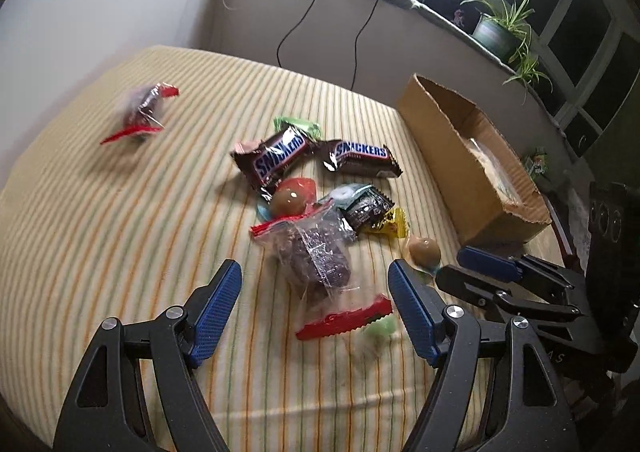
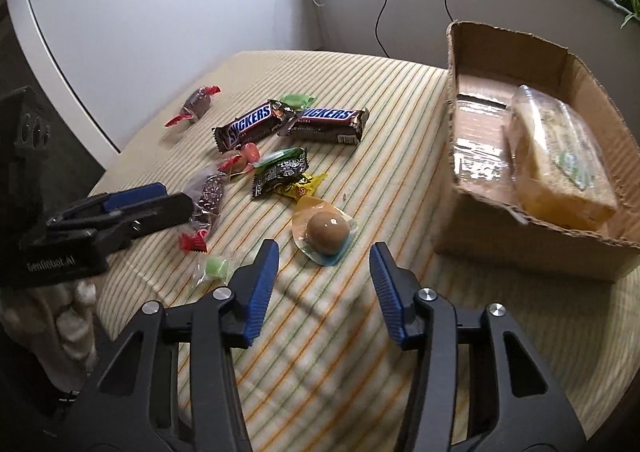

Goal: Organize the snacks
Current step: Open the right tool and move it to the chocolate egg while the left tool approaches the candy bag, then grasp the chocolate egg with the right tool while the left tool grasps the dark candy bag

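Note:
Snacks lie scattered on a striped cloth. My left gripper (image 1: pixel 314 276) is open, its jaws on either side of a clear red-ended packet with a dark sweet (image 1: pixel 320 260), just above it. My right gripper (image 2: pixel 324 258) is open and empty, just short of a brown ball sweet on a blue and yellow wrapper (image 2: pixel 326 238). Two Snickers bars (image 2: pixel 250 126) (image 2: pixel 326 124) lie further back. A cardboard box (image 2: pixel 472 204) on the right holds a yellow wrapped cake (image 2: pixel 560 168). The right gripper also shows in the left wrist view (image 1: pixel 480 272).
Another red-ended sweet (image 1: pixel 142 112) lies alone at the far left. A small green sweet (image 2: pixel 218 267) lies near the front edge. A dark packet (image 2: pixel 282 172) and a yellow wrapper (image 2: pixel 306 184) sit mid-pile. A ledge with potted plants (image 1: pixel 500 28) runs behind. The cloth's edge (image 2: pixel 132 140) drops off left.

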Demonstrator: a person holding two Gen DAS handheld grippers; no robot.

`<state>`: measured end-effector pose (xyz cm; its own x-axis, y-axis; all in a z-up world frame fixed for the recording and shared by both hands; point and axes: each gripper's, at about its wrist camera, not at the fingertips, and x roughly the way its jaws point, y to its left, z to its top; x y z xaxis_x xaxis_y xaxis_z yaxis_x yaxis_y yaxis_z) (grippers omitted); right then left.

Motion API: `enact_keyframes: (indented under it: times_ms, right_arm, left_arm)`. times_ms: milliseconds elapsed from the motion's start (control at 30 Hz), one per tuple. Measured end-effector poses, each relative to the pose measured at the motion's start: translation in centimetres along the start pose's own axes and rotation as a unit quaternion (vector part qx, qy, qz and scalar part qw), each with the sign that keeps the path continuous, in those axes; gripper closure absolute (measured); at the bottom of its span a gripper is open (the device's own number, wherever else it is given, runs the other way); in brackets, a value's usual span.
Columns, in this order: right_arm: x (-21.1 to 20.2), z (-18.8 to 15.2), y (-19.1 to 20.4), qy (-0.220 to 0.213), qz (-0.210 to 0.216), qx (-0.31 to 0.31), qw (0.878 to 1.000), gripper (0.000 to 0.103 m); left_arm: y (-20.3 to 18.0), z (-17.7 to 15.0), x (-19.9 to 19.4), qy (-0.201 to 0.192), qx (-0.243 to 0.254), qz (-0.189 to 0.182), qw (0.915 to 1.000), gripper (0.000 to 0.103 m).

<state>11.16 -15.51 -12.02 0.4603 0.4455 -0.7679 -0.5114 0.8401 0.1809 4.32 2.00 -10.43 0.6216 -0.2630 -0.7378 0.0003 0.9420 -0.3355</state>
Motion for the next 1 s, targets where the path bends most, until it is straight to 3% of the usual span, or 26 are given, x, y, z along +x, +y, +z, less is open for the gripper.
enact_keyframes:
  times_ms: [367, 633, 1000]
  right_arm:
    - [2.1, 0.8, 0.4, 0.013, -0.031, -0.009, 0.999, 0.061]
    - [2.6, 1.0, 0.4, 0.017, -0.028, -0.013, 0.999, 0.071]
    - [1.9, 0.9, 0.4, 0.007, -0.020, -0.009, 1.000, 0.075]
  left_arm:
    - [-0.5, 0.2, 1.3, 0.011, 0.009, 0.001, 0.9999, 0.037]
    - [-0.3, 0.2, 1.6, 0.011, 0.011, 0.004, 0.9999, 0.059]
    - [-0.2, 0.0, 1.1, 0.002, 0.011, 0.005, 0.9999, 0.064]
